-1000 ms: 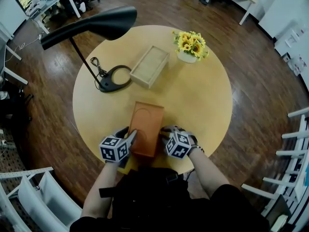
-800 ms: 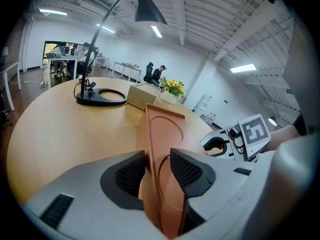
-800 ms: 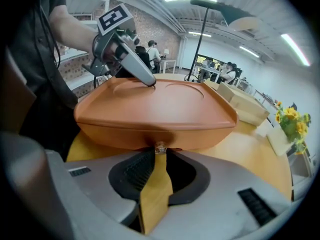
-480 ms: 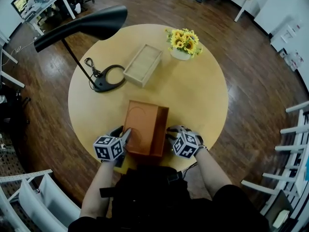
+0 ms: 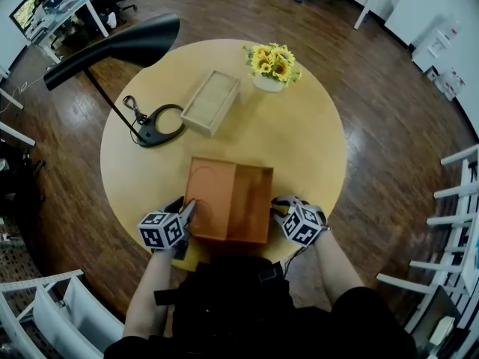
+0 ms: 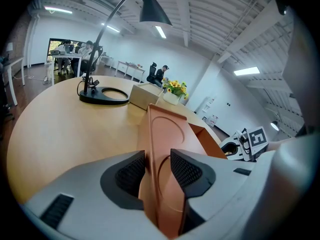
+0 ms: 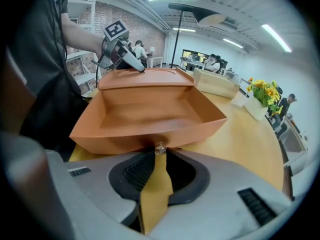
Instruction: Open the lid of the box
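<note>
Mostly done: lid (image 5: 209, 199) upright at 9 o'clock edge of box (image 5: 251, 193), clamped in my left hand-held gripper (image 5: 187, 214); right hand-held gripper (image 5: 276, 209) pinches tan tab (image 7: 155, 184); full fold-back left.

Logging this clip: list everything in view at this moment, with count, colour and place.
Table: one, round, light wood, centre.
Box: one, orange-brown, near edge, open and empty.
Lid: one, orange-brown, swung up at the box's left side.
Tab: one, tan, on the box's right wall.
Yellow sheet: one, showing under the box at the near edge.
Wooden box: one, pale, far side.
Lamp: one, black, far left, ring base on the table.
Flowers: one bunch, yellow, in a white pot, far right.
Left gripper: grey, closed on the lid.
Right gripper: grey, closed on the tab.
</note>
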